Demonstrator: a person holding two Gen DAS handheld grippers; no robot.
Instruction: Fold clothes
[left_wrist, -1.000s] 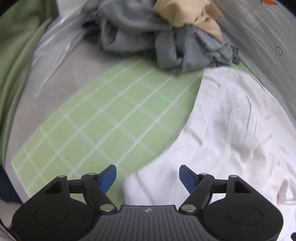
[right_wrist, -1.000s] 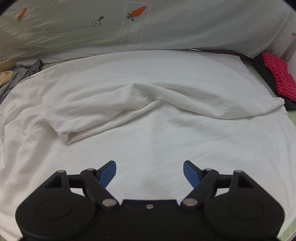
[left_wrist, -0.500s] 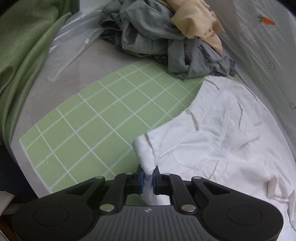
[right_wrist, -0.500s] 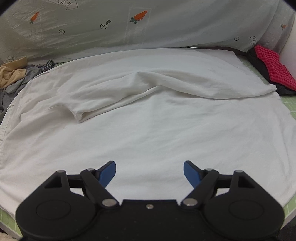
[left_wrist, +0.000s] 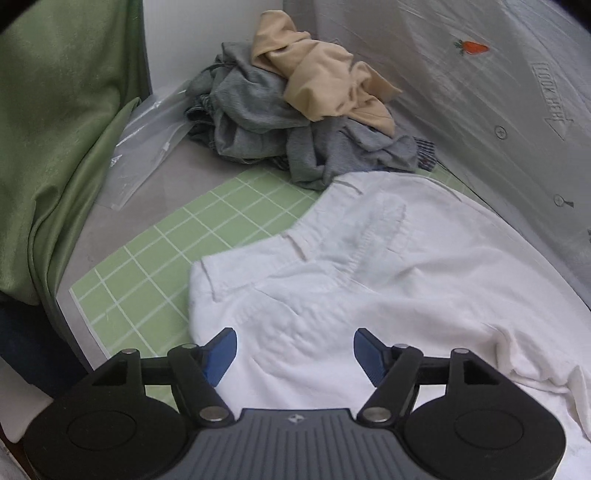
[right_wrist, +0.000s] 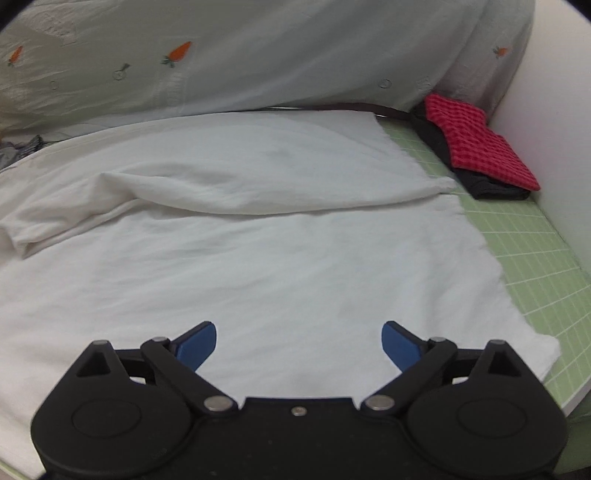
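Note:
White trousers (left_wrist: 369, 266) lie spread on a green grid mat (left_wrist: 177, 251), waistband toward the left. My left gripper (left_wrist: 294, 350) hovers above the waistband corner; its jaws are opening and the pads press on nothing. In the right wrist view the trouser legs (right_wrist: 258, 251) stretch flat, one leg folded over in a ridge. Over the near leg's hem my right gripper (right_wrist: 298, 343) hangs with its jaws opening wide, and nothing is held.
A heap of grey and tan clothes (left_wrist: 295, 122) sits at the back left, beside a clear plastic bag (left_wrist: 147, 147) and a green curtain (left_wrist: 55, 147). A carrot-print sheet (right_wrist: 258, 55) hangs behind. A folded red checked cloth on black fabric (right_wrist: 476, 147) lies at the far right corner.
The left gripper shut on the waistband corner half a second ago, then let go and pulled back and up. The right gripper shifted right toward the hem, its jaws standing wider.

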